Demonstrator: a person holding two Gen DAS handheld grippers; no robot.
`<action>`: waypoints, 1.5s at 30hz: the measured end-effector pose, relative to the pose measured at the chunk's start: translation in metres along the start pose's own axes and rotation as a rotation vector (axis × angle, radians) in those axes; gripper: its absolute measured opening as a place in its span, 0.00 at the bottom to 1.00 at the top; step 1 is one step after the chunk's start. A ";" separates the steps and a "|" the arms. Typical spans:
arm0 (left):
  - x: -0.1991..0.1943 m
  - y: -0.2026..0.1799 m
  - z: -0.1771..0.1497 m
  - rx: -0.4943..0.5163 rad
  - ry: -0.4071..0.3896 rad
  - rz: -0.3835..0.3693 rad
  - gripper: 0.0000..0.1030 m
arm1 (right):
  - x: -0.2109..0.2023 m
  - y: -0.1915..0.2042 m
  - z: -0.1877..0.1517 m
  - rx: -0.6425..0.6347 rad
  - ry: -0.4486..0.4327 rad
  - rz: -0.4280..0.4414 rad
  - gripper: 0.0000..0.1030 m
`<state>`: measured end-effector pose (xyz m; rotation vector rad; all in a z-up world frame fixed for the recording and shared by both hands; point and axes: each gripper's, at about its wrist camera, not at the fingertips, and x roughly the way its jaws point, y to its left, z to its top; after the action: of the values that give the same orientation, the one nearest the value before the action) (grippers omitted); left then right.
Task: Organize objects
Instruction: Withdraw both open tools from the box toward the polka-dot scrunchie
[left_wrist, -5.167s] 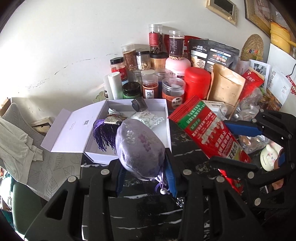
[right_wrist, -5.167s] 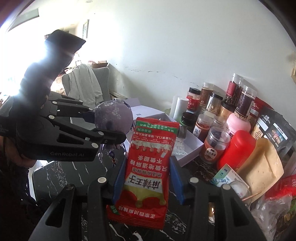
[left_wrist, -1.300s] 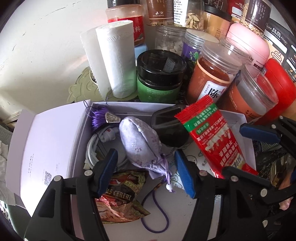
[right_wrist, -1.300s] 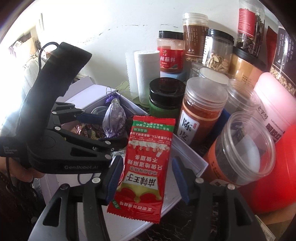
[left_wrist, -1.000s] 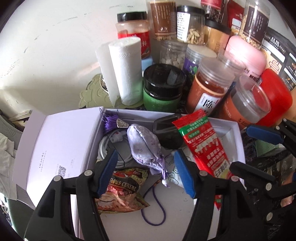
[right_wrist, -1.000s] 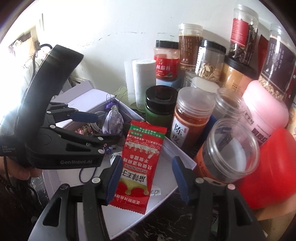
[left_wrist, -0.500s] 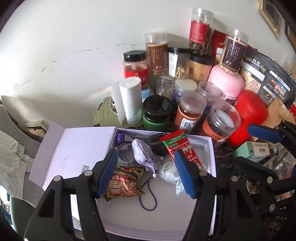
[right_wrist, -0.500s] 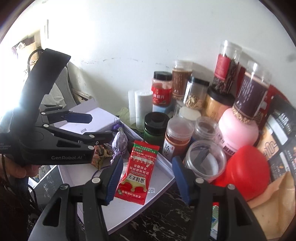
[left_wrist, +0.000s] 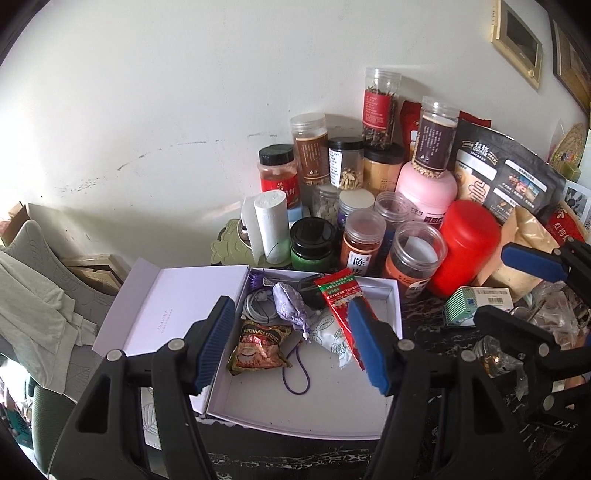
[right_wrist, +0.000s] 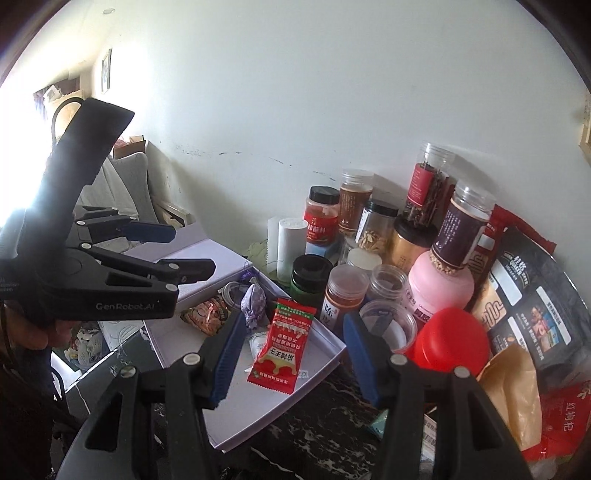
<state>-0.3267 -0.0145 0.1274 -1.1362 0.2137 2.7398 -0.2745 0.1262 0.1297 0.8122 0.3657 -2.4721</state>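
An open white box (left_wrist: 314, 410) (right_wrist: 251, 413) lies on the dark marble table. In it lie a purple sachet (left_wrist: 288, 308) (right_wrist: 254, 304), a red snack packet (left_wrist: 340, 297) (right_wrist: 282, 345), a cereal packet (left_wrist: 258, 349) (right_wrist: 207, 314), a white patterned packet (left_wrist: 328, 334) and a coiled cable (left_wrist: 258, 308). My left gripper (left_wrist: 291, 345) (right_wrist: 188, 251) is open and empty above the box's near side. My right gripper (right_wrist: 293, 356) (left_wrist: 513, 286) is open and empty, to the right of the box.
Many jars and bottles stand behind the box: a green jar (left_wrist: 313, 243), a red canister (left_wrist: 467, 247), a pink bottle (left_wrist: 426, 192), a white paper roll (left_wrist: 271, 225). Bags (left_wrist: 506, 181) crowd the right. The box lid (left_wrist: 170, 314) lies open at left. A chair with cloth (left_wrist: 33, 295) stands further left.
Both grippers let go of the sachet and the red packet into the box and have drawn back and up; the box now looks smaller and further off.
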 end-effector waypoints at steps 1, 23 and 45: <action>-0.006 -0.002 -0.001 0.002 -0.006 0.002 0.60 | -0.005 0.001 0.000 -0.001 -0.004 -0.004 0.54; -0.133 -0.034 -0.047 0.035 -0.091 0.036 0.61 | -0.106 0.027 -0.029 -0.038 -0.083 -0.043 0.56; -0.198 -0.087 -0.117 0.119 -0.128 0.017 0.70 | -0.166 0.042 -0.092 -0.018 -0.079 -0.079 0.58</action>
<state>-0.0903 0.0276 0.1808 -0.9303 0.3647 2.7601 -0.0929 0.1910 0.1553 0.7032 0.3984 -2.5620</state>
